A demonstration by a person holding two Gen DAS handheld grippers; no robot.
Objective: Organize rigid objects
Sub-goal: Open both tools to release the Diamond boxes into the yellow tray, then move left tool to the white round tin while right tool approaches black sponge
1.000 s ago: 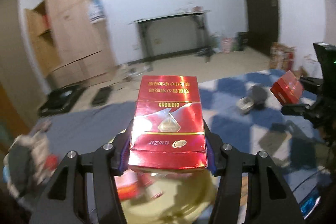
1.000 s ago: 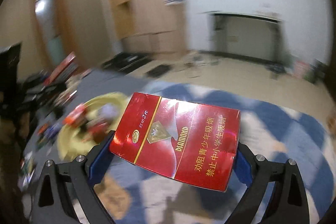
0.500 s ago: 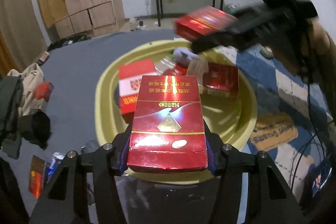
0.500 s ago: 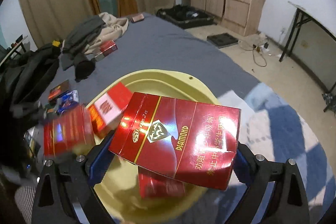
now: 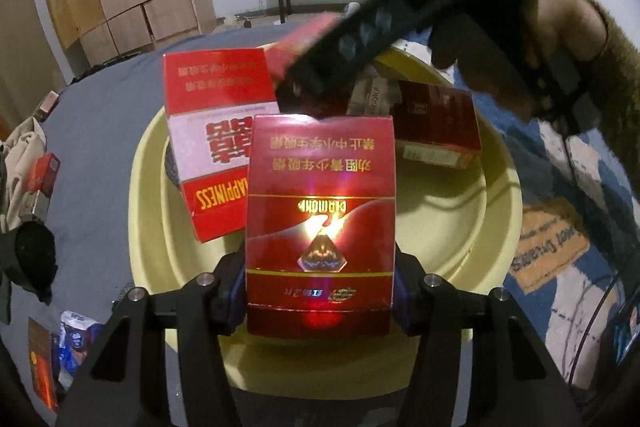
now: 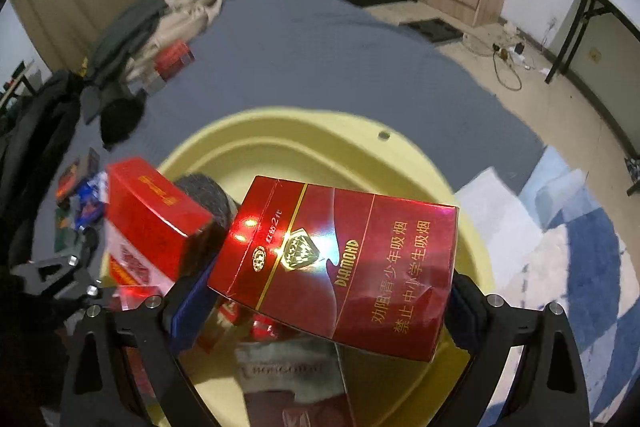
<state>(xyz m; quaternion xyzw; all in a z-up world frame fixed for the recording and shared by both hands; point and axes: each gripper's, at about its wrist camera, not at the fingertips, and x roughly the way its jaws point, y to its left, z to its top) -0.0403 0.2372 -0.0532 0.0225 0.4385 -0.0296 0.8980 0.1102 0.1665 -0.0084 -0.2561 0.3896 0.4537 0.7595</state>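
Both tools (image 5: pixel 320 291) (image 6: pixel 320 307) now grip red boxes (image 5: pixel 320 227) (image 6: pixel 340 267) over the basin (image 5: pixel 460 227).

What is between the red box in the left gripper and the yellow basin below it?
Nothing blocks the drop: the red box hangs over a bare part of the yellow basin. The right gripper crosses farther back, above the boxes already inside.

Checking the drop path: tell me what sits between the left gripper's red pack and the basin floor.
Nothing in the left wrist view: the red pack in the left gripper hangs over bare yellow basin floor.
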